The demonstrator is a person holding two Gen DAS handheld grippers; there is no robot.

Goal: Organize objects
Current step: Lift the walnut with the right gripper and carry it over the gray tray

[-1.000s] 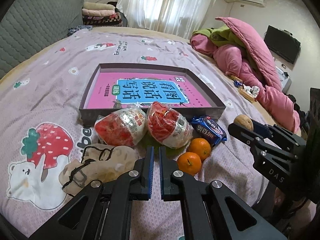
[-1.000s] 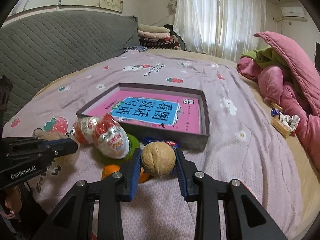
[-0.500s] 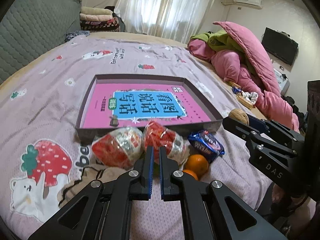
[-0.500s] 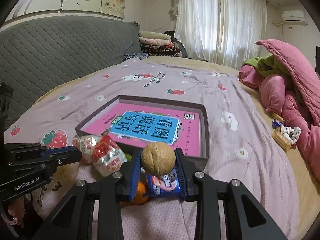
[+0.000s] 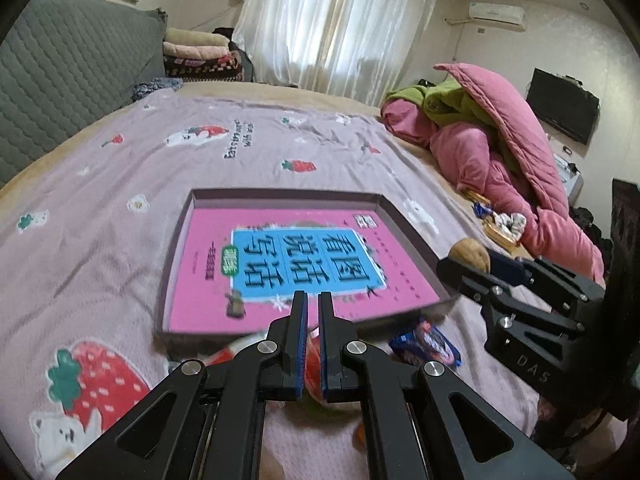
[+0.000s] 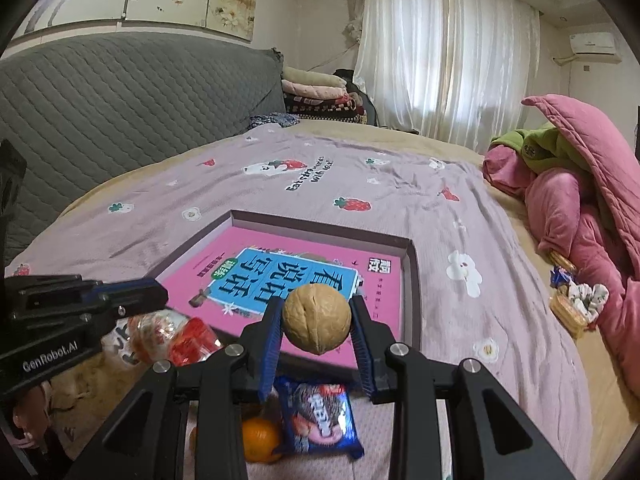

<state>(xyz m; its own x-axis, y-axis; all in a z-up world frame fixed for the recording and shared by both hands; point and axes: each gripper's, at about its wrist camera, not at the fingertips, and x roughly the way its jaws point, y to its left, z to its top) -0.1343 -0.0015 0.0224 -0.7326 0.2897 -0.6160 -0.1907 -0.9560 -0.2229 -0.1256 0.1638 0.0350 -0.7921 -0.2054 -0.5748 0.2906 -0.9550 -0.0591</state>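
My right gripper (image 6: 317, 322) is shut on a walnut (image 6: 317, 319) and holds it in the air over the near edge of a shallow grey box (image 6: 411, 280) that holds a pink book (image 6: 280, 276). The walnut also shows in the left wrist view (image 5: 469, 255), held by the right gripper (image 5: 476, 266) beside the box's right corner (image 5: 412, 232). My left gripper (image 5: 313, 306) is shut and empty, above the box's near wall. A blue snack packet (image 6: 320, 416), an orange (image 6: 260, 440) and red wrapped snacks (image 6: 176, 336) lie on the bed in front of the box.
The bed has a lilac strawberry-print sheet (image 5: 120, 168). A pink and green quilt heap (image 5: 500, 152) lies at the right. A small basket of items (image 6: 572, 308) sits by the quilt. A grey padded headboard (image 6: 120, 100) is at the left.
Both grippers have risen and moved forward towards the box. The walnut has gone from just above the snacks to over the box's near edge. The snacks have dropped low in both views.
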